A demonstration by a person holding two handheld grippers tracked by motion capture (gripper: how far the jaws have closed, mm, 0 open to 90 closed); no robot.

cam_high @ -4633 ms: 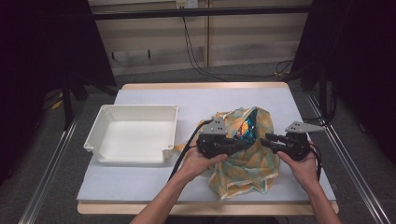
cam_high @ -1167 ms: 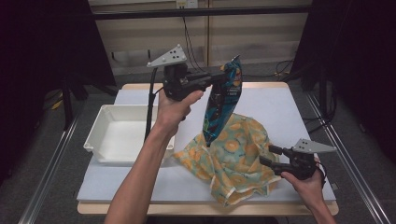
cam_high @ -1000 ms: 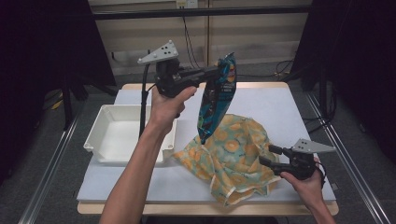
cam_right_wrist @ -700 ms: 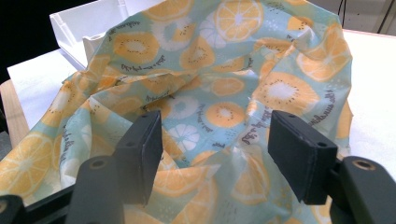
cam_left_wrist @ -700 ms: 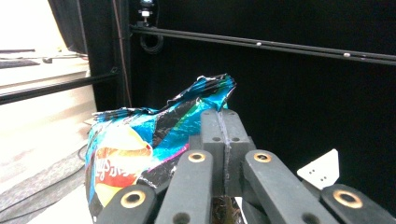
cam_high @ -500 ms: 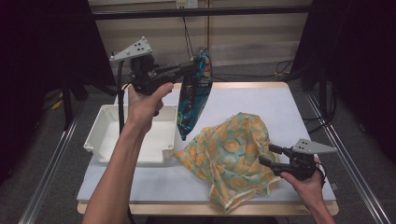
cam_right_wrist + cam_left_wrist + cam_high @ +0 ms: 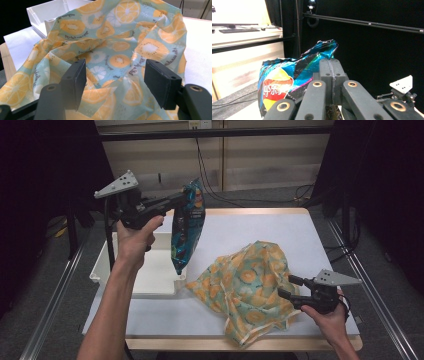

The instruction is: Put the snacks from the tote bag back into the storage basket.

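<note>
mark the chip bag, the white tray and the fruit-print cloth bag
chip bag (image 7: 187,227), high view, middle of the hanging pack.
white tray (image 7: 161,239), high view, far wall.
fruit-print cloth bag (image 7: 250,285), high view, middle of the crumpled fabric.

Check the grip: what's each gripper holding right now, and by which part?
Left gripper is shut on the chip bag, by its crumpled top edge. Right gripper holds nothing; its jaws stand open over the fruit-print cloth.
</note>
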